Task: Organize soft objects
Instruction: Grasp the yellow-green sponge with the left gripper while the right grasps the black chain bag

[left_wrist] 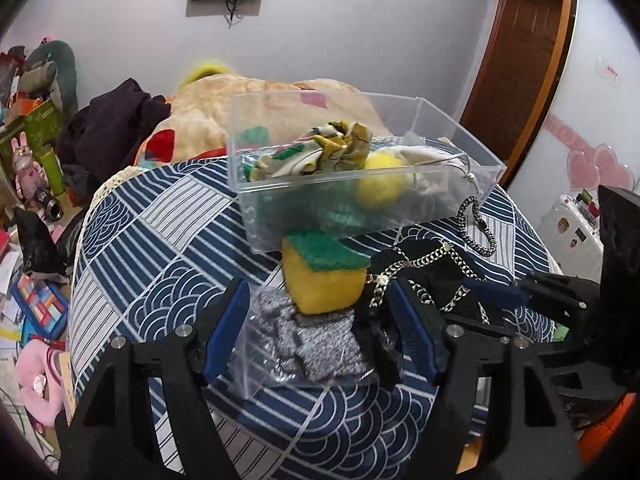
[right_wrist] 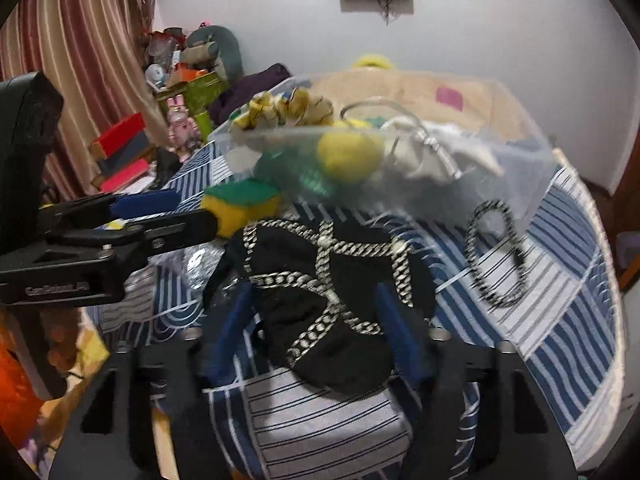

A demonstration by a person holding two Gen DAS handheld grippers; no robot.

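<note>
A clear plastic box (left_wrist: 448, 204) stands on the blue patterned table and holds a patterned cloth (left_wrist: 320, 152), a yellow ball (left_wrist: 380, 184) and a white cloth. It also shows in the right wrist view (right_wrist: 520, 168). A yellow sponge with a green top (left_wrist: 324, 276) sits in front of it, on a grey glitter pad in a clear bag (left_wrist: 312, 344). My left gripper (left_wrist: 316, 328) is open around the bag, just below the sponge. A black cloth with silver chains (right_wrist: 332, 280) lies between the open fingers of my right gripper (right_wrist: 316, 336).
A black-and-white bracelet (right_wrist: 496, 256) lies on the tablecloth right of the black cloth, near the box. A large plush toy (left_wrist: 224, 112) and dark clothes lie behind the table. Clutter fills the floor at the left. A wooden door (left_wrist: 520, 60) is at the back right.
</note>
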